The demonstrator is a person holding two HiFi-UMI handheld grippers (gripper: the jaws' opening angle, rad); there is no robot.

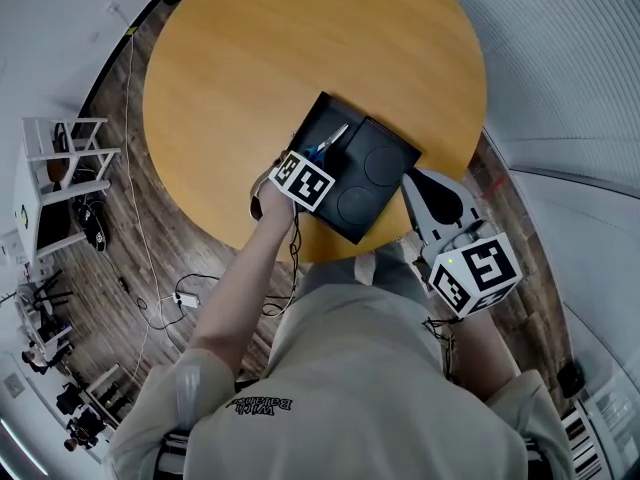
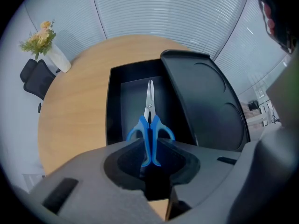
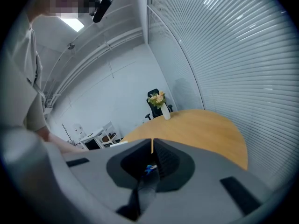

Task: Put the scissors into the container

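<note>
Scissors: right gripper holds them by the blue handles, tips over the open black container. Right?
Wrong side. The left gripper holds the scissors by the blue handles, tips over the open black container. The left gripper view shows this.

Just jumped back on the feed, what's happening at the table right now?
A person is working with two handheld tools. The left tool is clamped on the blue handles of the scissors, holding them blades-forward over the open black container on the round wooden table. The container's lid lies flipped open to the right. The scissors are not released yet. The right tool is shut and empty, near the table's edge.
</note>
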